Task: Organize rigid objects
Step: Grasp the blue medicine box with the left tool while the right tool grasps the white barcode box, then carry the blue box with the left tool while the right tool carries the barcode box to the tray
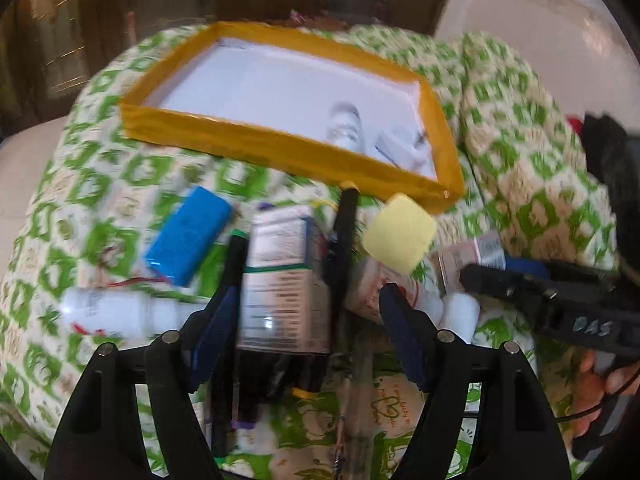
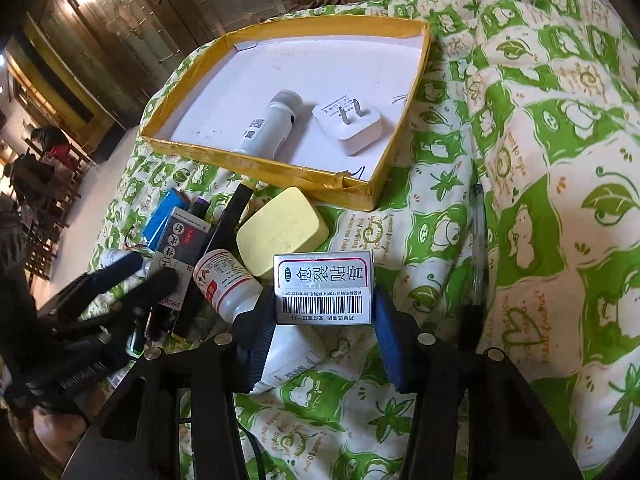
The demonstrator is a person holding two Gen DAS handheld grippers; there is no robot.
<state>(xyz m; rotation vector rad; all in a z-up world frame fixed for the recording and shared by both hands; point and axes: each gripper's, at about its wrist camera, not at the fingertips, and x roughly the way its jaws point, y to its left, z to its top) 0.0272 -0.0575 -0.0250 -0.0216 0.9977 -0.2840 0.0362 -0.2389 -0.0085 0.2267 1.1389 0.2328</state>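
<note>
Both claws gripped boxes beside the yellow tray (image 2: 280, 170).
The left gripper (image 1: 286, 280) clamped a dark carton (image 1: 280, 276); the right gripper (image 2: 322, 312) pinched a silver box (image 2: 322, 292).

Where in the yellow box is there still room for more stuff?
The yellow box has bare white floor at its far left end, beyond the white bottle. The near right corner is crowded: bottle and white charger lie there. The pile before the box is packed too.

A green-and-cream leaf-patterned cloth (image 2: 540, 128) is seen under a yellow-rimmed, white-floored cardboard tray (image 2: 280, 170), a pale yellow sponge block (image 2: 282, 230) and a blue rectangular battery pack (image 1: 188, 236).
</note>
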